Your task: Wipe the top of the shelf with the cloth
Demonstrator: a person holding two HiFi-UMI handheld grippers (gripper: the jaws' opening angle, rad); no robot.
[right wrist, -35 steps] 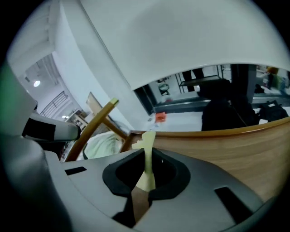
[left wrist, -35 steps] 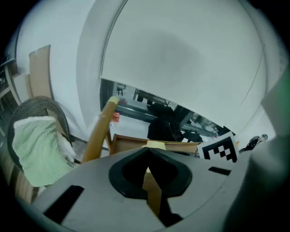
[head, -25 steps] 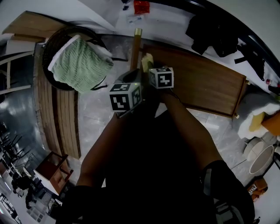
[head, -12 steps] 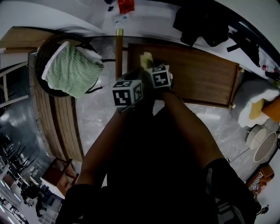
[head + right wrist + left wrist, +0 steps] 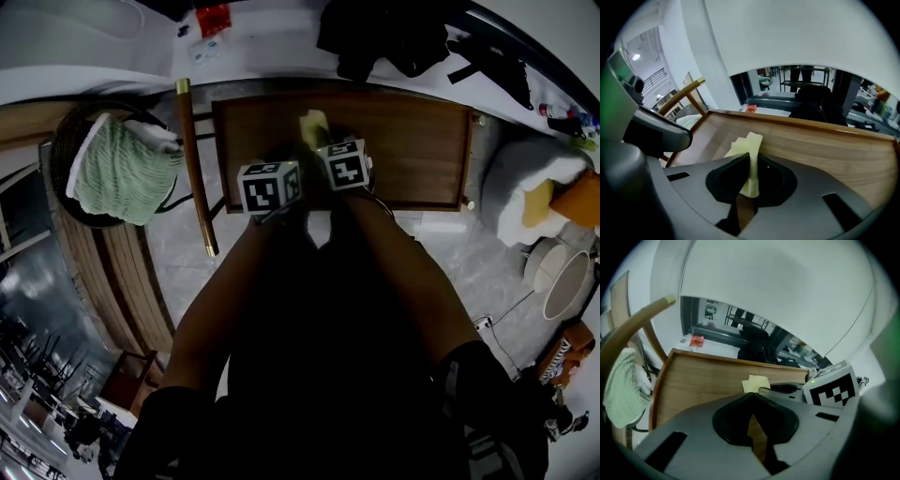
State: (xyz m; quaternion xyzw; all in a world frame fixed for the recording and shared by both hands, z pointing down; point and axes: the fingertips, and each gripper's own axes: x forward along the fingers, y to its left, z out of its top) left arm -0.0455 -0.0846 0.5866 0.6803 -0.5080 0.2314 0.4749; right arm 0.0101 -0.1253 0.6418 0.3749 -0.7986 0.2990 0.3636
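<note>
Right gripper (image 5: 319, 142), in the head view, holds the yellow cloth (image 5: 312, 123) on the wooden shelf top (image 5: 412, 150) near its far edge, with the left gripper (image 5: 286, 169) just beside it. Left gripper view: jaws together, holding nothing. Right gripper view: jaws clamped on the cloth's fold. Wiping seems under way; the next move probably calls for a flat sweep toward the right end.

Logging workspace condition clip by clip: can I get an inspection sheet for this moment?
Surface: wooden shelf top, bare wood showing.
Job's things: yellow cloth, pinched upright over the shelf top.
Clutter: nothing seen on the shelf.
Grippers: right gripper shut on the cloth; left gripper shut, fingers empty.
Cables: thin cable on the floor at right.
Surroundings: green cushion in a basket chair; dark clothing beyond the shelf.
</note>
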